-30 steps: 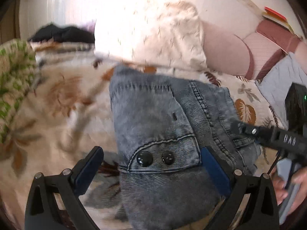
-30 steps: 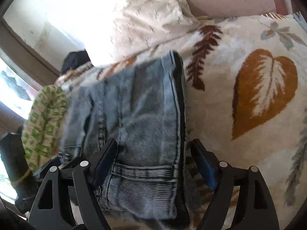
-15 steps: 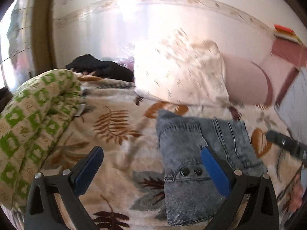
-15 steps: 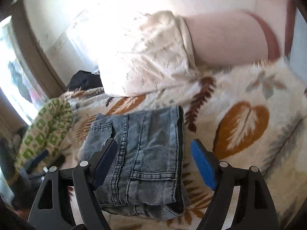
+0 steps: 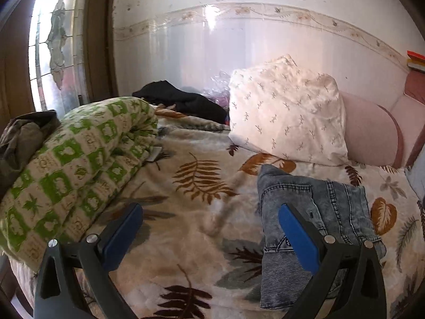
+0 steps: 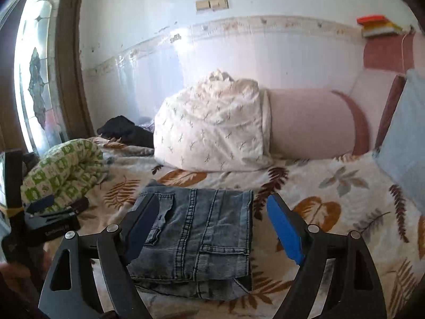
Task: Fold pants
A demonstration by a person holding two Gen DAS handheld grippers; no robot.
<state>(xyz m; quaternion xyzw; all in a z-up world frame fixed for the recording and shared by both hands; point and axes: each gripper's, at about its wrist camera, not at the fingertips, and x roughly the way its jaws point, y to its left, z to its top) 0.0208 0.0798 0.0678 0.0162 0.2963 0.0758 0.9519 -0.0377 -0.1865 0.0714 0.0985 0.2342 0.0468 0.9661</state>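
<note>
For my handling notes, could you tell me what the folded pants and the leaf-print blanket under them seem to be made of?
Folded pants: faded blue denim, matte, with ribbed weave and contrast seams. Leaf-print blanket: likely plush fleece, judging by its soft, slightly glossy nap.

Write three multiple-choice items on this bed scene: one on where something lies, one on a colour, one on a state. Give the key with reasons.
1. Where does the white pillow lie relative to the folded jeans?
A. Behind them, toward the wall
B. Under them
C. On the floor

2. What colour patterns the rolled quilt?
A. Red
B. Green
C. Purple

3. How is the right gripper?
A. Shut on the jeans
B. Shut on the pillow
C. Open, holding nothing

Key:
1 A: the pillow leans near the wall beyond the jeans.
2 B: green blocks cover the cream quilt.
3 C: its blue pads stand apart above the jeans, which lie flat on the leaf-print blanket.
</note>
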